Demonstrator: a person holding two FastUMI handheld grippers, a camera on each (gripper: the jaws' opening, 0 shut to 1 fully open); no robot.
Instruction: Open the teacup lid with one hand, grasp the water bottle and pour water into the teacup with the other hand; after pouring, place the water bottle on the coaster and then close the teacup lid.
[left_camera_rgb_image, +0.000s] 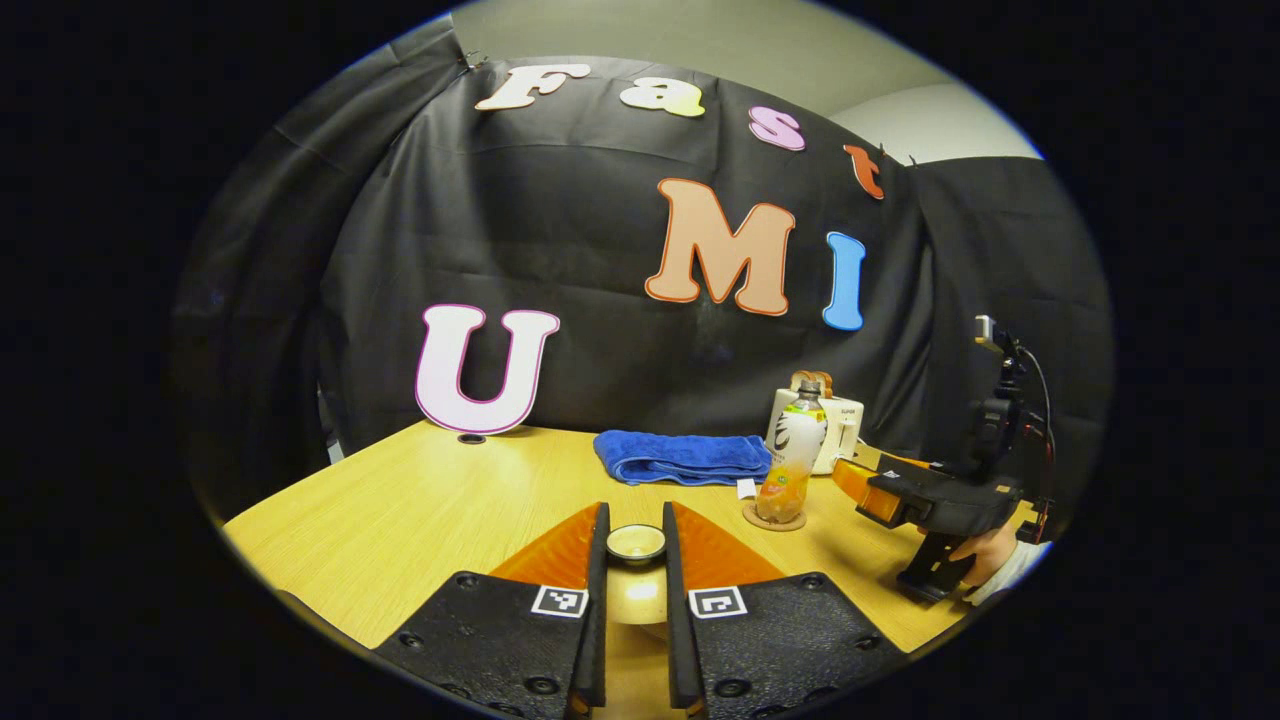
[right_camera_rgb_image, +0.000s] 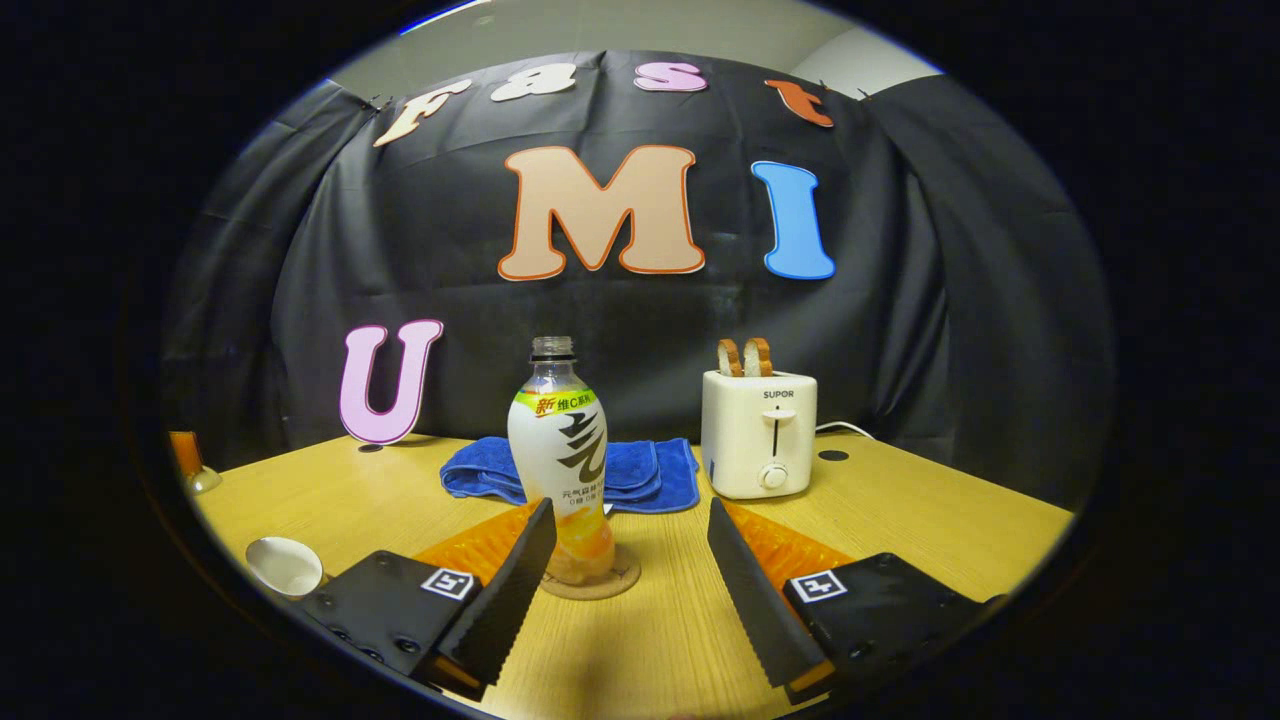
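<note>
Fingers of your left gripper stand close together in the lower middle of the left gripper view, and the teacup lid sits in the narrow slot between them, its bowl-shaped top facing up. You can't be sure from this angle whether both fingers press on it or just flank it; the gap looks about as wide as the lid itself.

Your right gripper is spread wide at the bottom of the right gripper view, holding nothing. The water bottle stands upright, uncapped, on the coaster, at centre-left of that frame, just past the left fingertip and off the midline of the gap. Its long axis is vertical, so the fingers meet it across its width. In the left gripper view the same bottle stands at centre-right, with the right gripper and the hand holding it just to its right.

The teacup shows open-mouthed at the lower left edge of the right gripper view, well apart from the bottle.

Since the bottle lies left of the fingers' centreline, you'd likely need to shift the right gripper leftward before going forward, or the left finger will nudge the bottle. A blue towel and a toaster lie behind it on the counter.
</note>
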